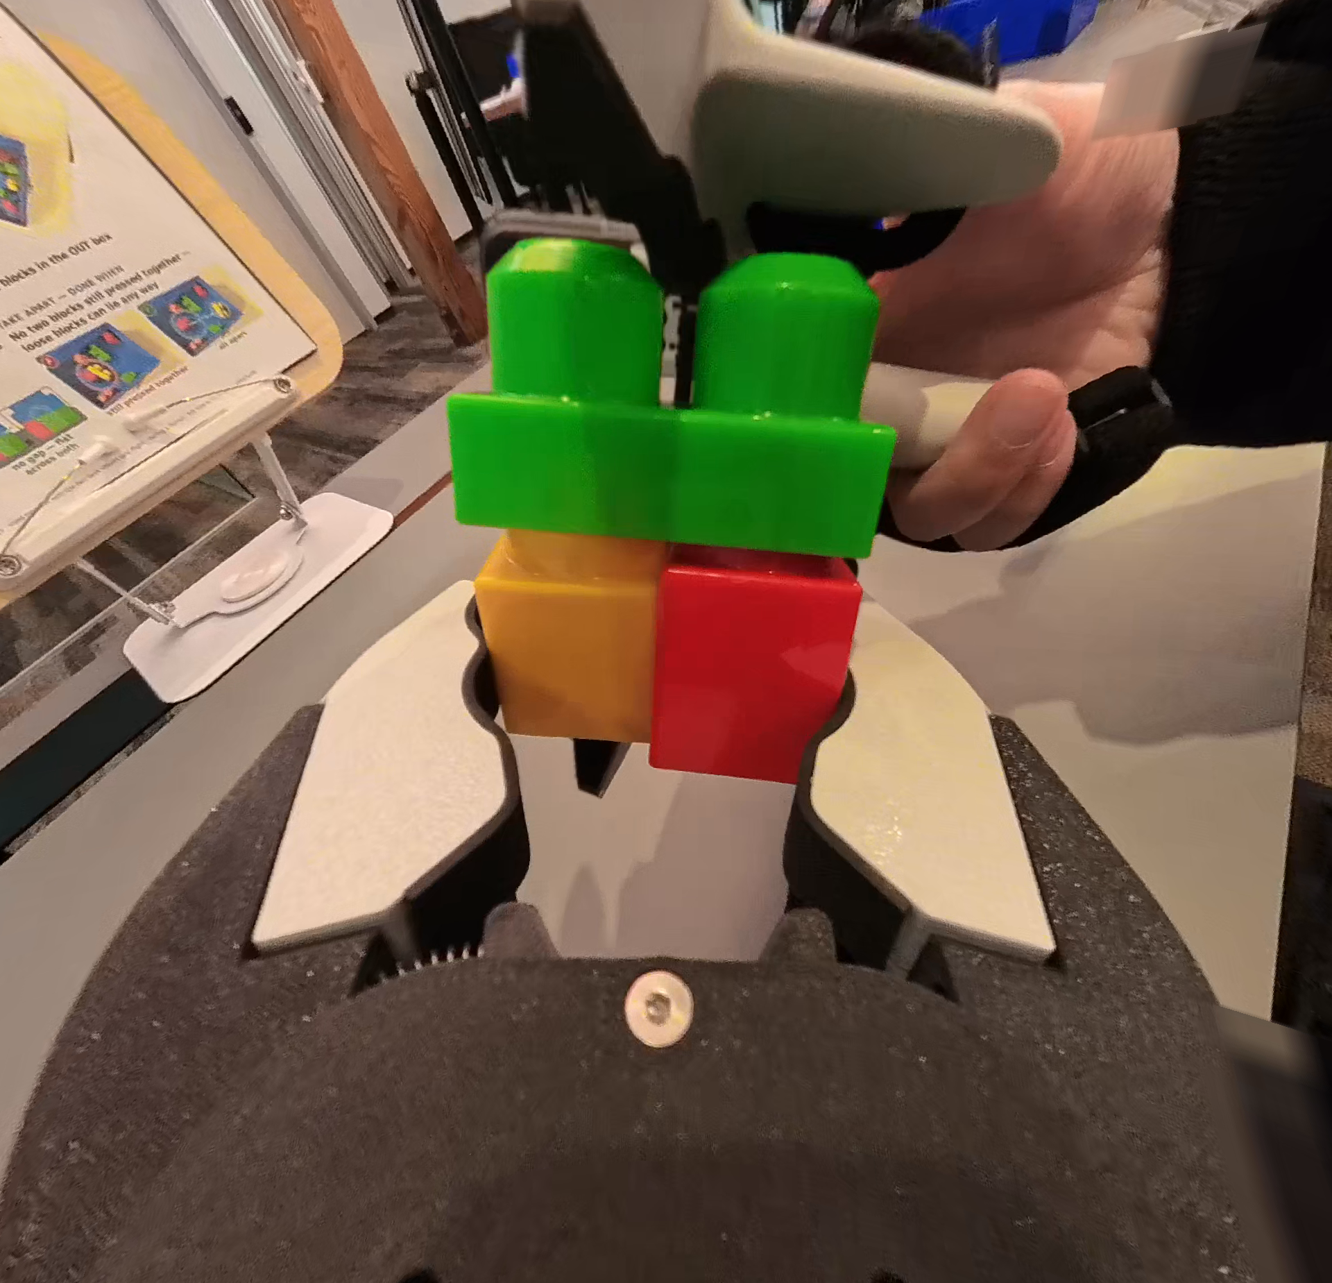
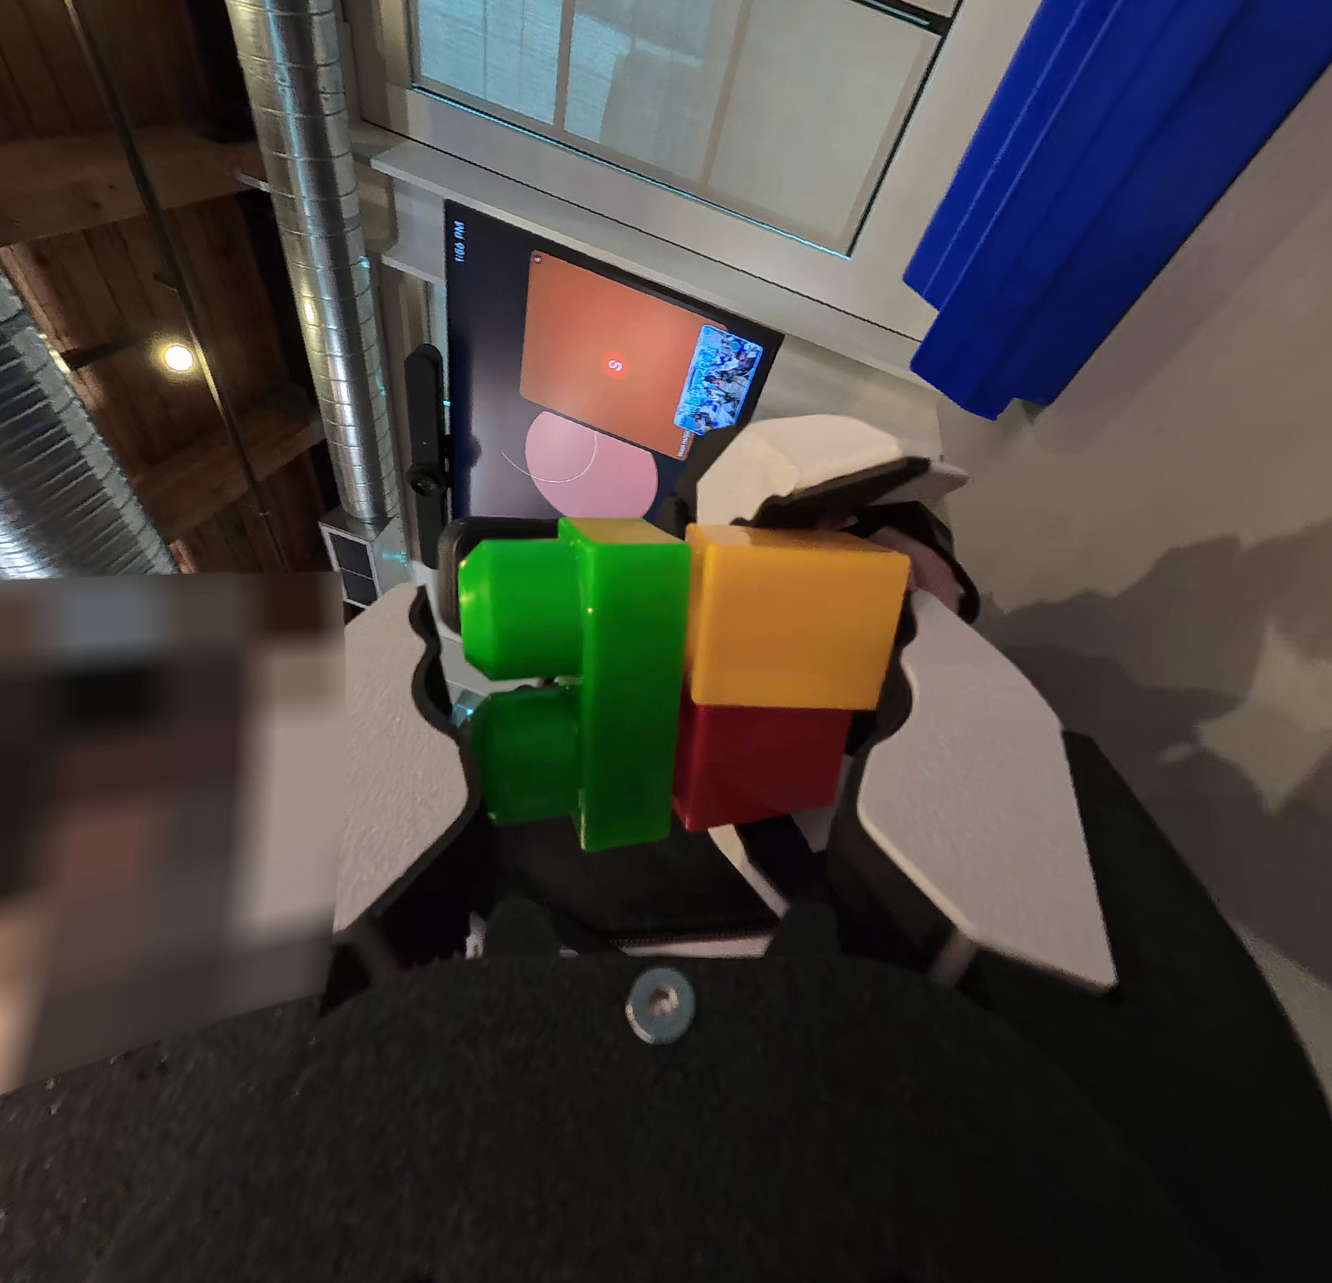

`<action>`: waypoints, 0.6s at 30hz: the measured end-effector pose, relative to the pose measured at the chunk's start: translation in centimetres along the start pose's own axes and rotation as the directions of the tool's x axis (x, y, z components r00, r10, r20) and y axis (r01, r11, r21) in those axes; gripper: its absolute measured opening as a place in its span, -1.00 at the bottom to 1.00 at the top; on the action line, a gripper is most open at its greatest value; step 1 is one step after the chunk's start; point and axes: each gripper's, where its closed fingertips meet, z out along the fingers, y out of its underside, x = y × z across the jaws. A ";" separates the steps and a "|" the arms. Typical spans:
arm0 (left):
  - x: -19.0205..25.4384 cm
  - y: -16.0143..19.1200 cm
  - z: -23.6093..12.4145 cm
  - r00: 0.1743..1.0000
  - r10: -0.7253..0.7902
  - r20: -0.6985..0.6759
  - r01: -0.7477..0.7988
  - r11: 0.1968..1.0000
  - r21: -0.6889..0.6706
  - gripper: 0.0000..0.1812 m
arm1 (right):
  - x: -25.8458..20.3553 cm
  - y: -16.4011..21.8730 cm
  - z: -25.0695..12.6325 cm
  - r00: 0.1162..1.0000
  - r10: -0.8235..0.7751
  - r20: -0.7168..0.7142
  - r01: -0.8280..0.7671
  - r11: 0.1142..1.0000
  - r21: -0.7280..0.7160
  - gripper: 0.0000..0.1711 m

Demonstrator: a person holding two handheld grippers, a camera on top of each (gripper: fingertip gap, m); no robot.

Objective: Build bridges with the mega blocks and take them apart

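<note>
At centre frame in both wrist views, a 3-block bridge hangs between the 2 claws, above the table [image 1: 1081, 635]. The left claw [image 1: 667, 672] clamps the yellow block [image 1: 569, 650] and red block [image 1: 749, 664] side by side; the right claw [image 2: 667, 679] closes across the stack, one finger on the studs of the green block [image 2: 627, 679], the other on the yellow block's base. The green block's long axis spans both legs, so separation likely pulls along the studs.

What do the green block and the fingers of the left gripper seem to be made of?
Green block: most likely hard moulded plastic with a glossy finish; bright highlights sit on its studs and edges. Left gripper fingers: pale, matte, finely grained faces over a dark wavy inner lining; probably plastic, perhaps printed, but the look leaves this open.
</note>
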 end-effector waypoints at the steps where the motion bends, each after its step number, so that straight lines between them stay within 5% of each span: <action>1: 0.1 -0.2 -0.2 1.000 -0.009 -0.007 0.009 1.000 0.016 -0.02 | -0.1 0.0 -0.1 1.000 0.005 0.016 -0.005 1.000 0.003 0.29; 18: 0.4 0.1 0.0 0.999 -0.002 -0.033 0.001 0.999 -0.041 -0.03 | 0.0 0.4 0.2 1.000 -0.021 0.002 0.021 1.000 -0.009 0.32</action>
